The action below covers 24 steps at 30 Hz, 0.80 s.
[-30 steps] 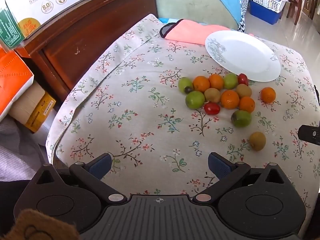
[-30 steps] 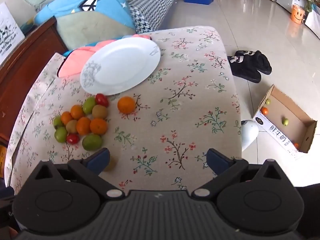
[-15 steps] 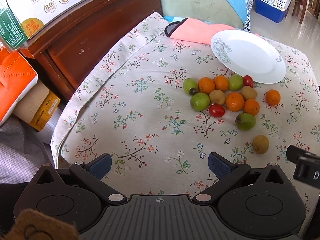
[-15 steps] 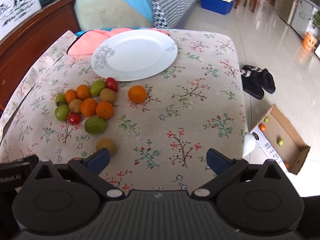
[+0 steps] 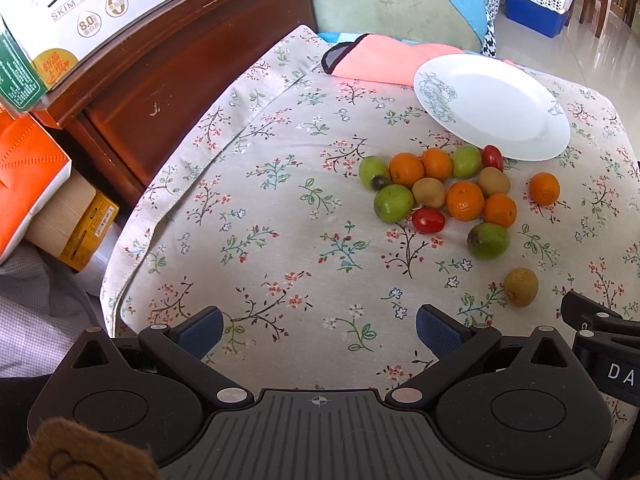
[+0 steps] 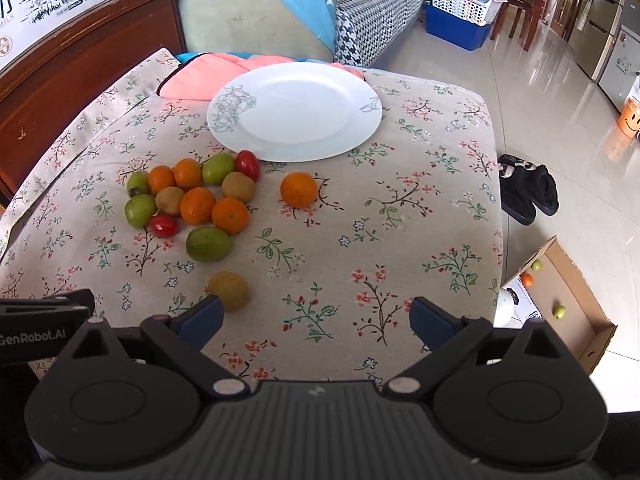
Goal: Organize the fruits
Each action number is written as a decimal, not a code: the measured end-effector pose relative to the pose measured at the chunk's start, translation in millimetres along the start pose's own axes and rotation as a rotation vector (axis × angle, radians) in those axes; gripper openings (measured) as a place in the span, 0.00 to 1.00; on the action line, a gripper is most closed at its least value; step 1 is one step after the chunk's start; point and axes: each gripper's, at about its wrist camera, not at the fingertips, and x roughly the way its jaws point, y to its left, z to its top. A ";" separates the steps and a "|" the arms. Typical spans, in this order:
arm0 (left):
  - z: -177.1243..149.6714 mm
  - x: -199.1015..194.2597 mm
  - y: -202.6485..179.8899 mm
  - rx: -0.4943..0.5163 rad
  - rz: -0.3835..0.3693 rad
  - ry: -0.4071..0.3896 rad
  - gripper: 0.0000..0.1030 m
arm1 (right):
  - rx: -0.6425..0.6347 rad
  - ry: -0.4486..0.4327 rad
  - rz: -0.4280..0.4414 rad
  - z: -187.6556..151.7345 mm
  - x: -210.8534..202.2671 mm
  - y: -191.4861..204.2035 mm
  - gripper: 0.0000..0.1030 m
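Floral cloth is covering the worktop (image 6: 420, 184), with loose fruit lying beside an empty white plate (image 6: 296, 116).

Both grippers are hovering low over the near edge: the left gripper (image 5: 318, 326) and the right gripper (image 6: 316, 314) are each standing wide open and gripping nothing. A cluster of fruits (image 6: 192, 200), oranges, green fruits, kiwis and two cherry tomatoes, is sitting just beside the plate's near rim. One orange (image 6: 299, 189) is lying apart to the right of it, and a lone kiwi (image 6: 229, 290) is resting near the right gripper's left finger. A pink cloth (image 5: 384, 62) is running partly under the plate, its far end hidden. On the floor, a cardboard box (image 6: 568, 300) is holding a few small fruits too tiny to identify.
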 end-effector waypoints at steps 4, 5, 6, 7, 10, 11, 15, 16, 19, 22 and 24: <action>-0.2 -0.1 -1.2 0.004 0.005 -0.003 1.00 | 0.014 -0.001 0.003 0.5 0.3 -1.3 0.96; -0.4 0.1 -1.7 0.005 0.006 -0.004 1.00 | 0.017 0.000 0.002 0.5 0.5 -1.6 0.96; -0.5 0.2 -1.8 0.006 0.007 -0.003 1.00 | 0.019 0.000 0.002 0.2 0.4 -1.7 0.96; -0.2 0.3 -2.2 0.008 0.008 -0.003 1.00 | 0.018 -0.001 0.004 0.1 0.3 -1.5 0.96; 0.0 -0.1 -2.6 0.008 0.007 -0.005 1.00 | 0.014 -0.003 0.005 0.2 0.4 -0.3 0.96; 0.2 -0.2 -2.5 0.009 0.005 -0.005 1.00 | 0.013 -0.003 0.005 0.2 0.7 0.0 0.96; 0.1 -0.8 -3.8 0.014 0.003 -0.007 1.00 | 0.012 -0.003 0.007 0.3 1.0 1.2 0.96; 0.1 -1.1 -4.3 0.015 0.002 -0.008 1.00 | 0.012 -0.005 0.007 0.1 0.9 1.4 0.96; 0.2 -1.8 -6.1 0.024 0.000 -0.012 1.00 | 0.011 -0.006 0.007 -0.3 0.8 1.5 0.95; 1.0 -2.7 -9.4 0.040 0.007 -0.021 1.00 | 0.008 -0.009 0.007 0.0 1.1 2.3 0.94; 1.5 -3.0 -10.9 0.051 0.013 -0.027 1.00 | 0.006 -0.013 0.005 -0.3 1.0 2.4 0.93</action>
